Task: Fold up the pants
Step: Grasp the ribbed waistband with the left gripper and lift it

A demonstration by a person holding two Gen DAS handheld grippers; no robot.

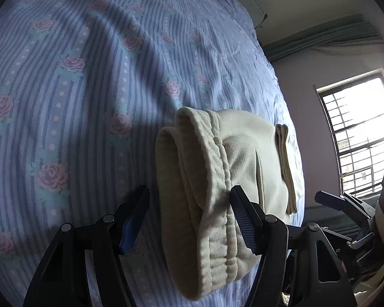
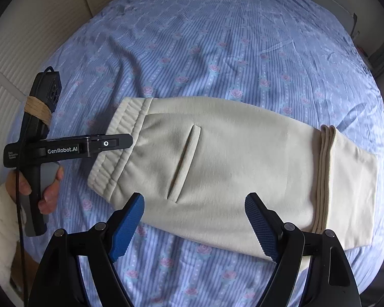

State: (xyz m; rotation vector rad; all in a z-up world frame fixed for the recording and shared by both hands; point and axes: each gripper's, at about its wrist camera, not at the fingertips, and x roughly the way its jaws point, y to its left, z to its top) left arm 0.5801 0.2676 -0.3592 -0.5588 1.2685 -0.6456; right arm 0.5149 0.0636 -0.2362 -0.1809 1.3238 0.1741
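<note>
Already halved lengthwise and with the cuffs (image 2: 326, 179) brought partway up over the legs, a pair of cream sweatpants (image 2: 230, 168) is seen laid across a blue striped, rose-printed bedsheet (image 2: 217, 51), waistband (image 2: 120, 148) to the left, folded end to the right

The left gripper (image 1: 189, 220) is positioned at the elastic waistband, its fingers spread wide on either side of the thick ribbed edge; one blue pad (image 1: 245, 225) appears to touch the fabric, yet nothing is clamped. The right gripper (image 2: 194, 225) is held over the near edge of the garment, close to the slit pocket (image 2: 184, 163), its fingers likewise wide apart and holding nothing

The step in hand is judged to be the taking up of the waistband for a further fold toward the cuffs. For that to be done well, all layers of the waistband should be gathered between the pads before closing, since a bite on the top layer alone would let the lower one drag. The near edge could be pinned or lifted level by the right gripper, so that the fold is carried over squarely and the edges stay aligned. A risk of bunching at the bulky elastic is to be expected
</note>
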